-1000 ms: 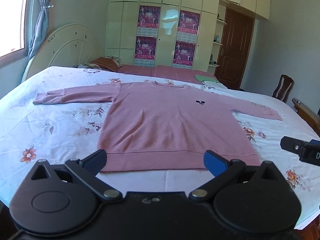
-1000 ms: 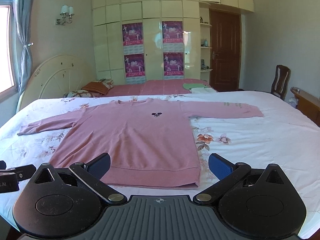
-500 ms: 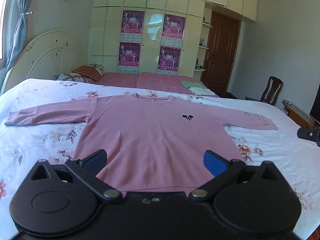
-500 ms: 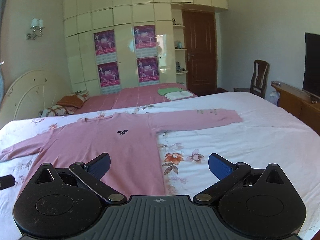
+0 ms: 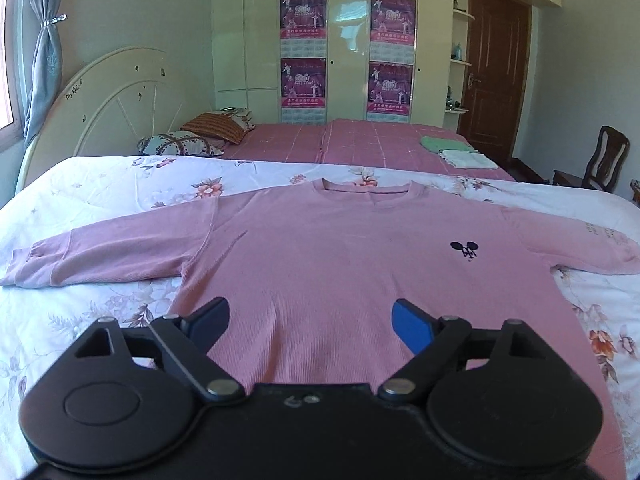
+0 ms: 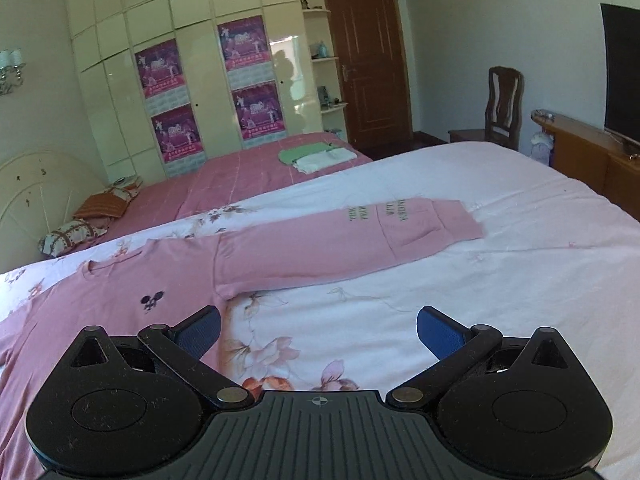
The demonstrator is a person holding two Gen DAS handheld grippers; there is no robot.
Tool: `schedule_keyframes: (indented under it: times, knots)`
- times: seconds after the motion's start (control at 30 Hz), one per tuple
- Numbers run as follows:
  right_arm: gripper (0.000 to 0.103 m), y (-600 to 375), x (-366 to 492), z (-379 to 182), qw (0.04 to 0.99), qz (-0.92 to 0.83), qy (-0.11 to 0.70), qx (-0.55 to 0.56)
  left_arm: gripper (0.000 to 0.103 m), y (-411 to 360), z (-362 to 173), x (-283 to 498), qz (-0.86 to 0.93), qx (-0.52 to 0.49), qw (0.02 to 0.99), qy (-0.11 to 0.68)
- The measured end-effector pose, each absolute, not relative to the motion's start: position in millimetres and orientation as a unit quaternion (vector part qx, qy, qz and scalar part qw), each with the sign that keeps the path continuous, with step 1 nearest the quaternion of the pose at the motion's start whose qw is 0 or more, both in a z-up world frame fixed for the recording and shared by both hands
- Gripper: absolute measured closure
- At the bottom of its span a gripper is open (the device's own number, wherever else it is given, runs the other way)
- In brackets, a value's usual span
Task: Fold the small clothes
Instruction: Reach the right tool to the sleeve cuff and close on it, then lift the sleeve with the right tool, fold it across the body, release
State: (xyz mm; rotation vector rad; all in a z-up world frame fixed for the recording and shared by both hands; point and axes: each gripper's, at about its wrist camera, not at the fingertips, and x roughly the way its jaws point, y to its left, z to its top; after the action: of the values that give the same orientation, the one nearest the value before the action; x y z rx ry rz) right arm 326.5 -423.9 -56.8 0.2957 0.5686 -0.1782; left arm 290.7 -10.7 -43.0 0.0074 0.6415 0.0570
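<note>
A pink long-sleeved sweater (image 5: 344, 264) lies flat and face up on the floral bedsheet (image 5: 100, 188), both sleeves spread out. My left gripper (image 5: 310, 320) hovers over the sweater's lower body; its jaws are closing, wide apart, with nothing pressed between the pads. In the right wrist view the sweater (image 6: 120, 300) fills the left side, and its sleeve (image 6: 352, 236) with green lettering runs off to the right. There my right gripper (image 6: 318, 330) hangs open above the sheet just right of the sweater's side and below the armpit, holding nothing.
A second bed with a pink cover (image 5: 360, 140) lies behind, bearing pillows (image 5: 192, 138) and folded green and white clothes (image 5: 460, 150). A wardrobe with posters (image 5: 344, 52) lines the far wall. A wooden chair (image 6: 502, 108), a cabinet (image 6: 580, 152) and a TV stand at the right.
Both grippers have moved forward over the bed toward the sweater. The left now sits over its body, with jaws a little narrower. The right has swung rightward, toward the right sleeve.
</note>
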Motion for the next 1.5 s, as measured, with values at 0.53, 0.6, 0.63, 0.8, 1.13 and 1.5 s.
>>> schedule_keyframes:
  times: [0.53,0.6,0.63,0.8,1.13,1.5]
  knots:
    - [0.035,-565,425,-118,0.916,-0.17,0.244,0.269,0.011,-41,-89,350,0.034,0.035,0.925,0.378]
    - [0.035,-581,430,-125,0.911,-0.177,0.239,0.285,0.011,-43,-90,353,0.032,0.046,0.925,0.377]
    - [0.04,-588,431,-130,0.908,-0.177,0.239,0.295,0.011,-44,-90,355,0.033,0.051,0.924,0.378]
    - [0.062,-621,439,-153,0.88,-0.19,0.248,0.357,0.012,-43,-94,368,0.042,0.049,0.921,0.384]
    - [0.076,-660,436,-161,0.857,-0.187,0.239,0.417,0.013,-49,-95,381,0.044,0.038,0.919,0.391]
    - [0.098,-662,429,-136,0.887,-0.212,0.273,0.307,0.009,-29,-94,377,0.052,0.027,0.918,0.393]
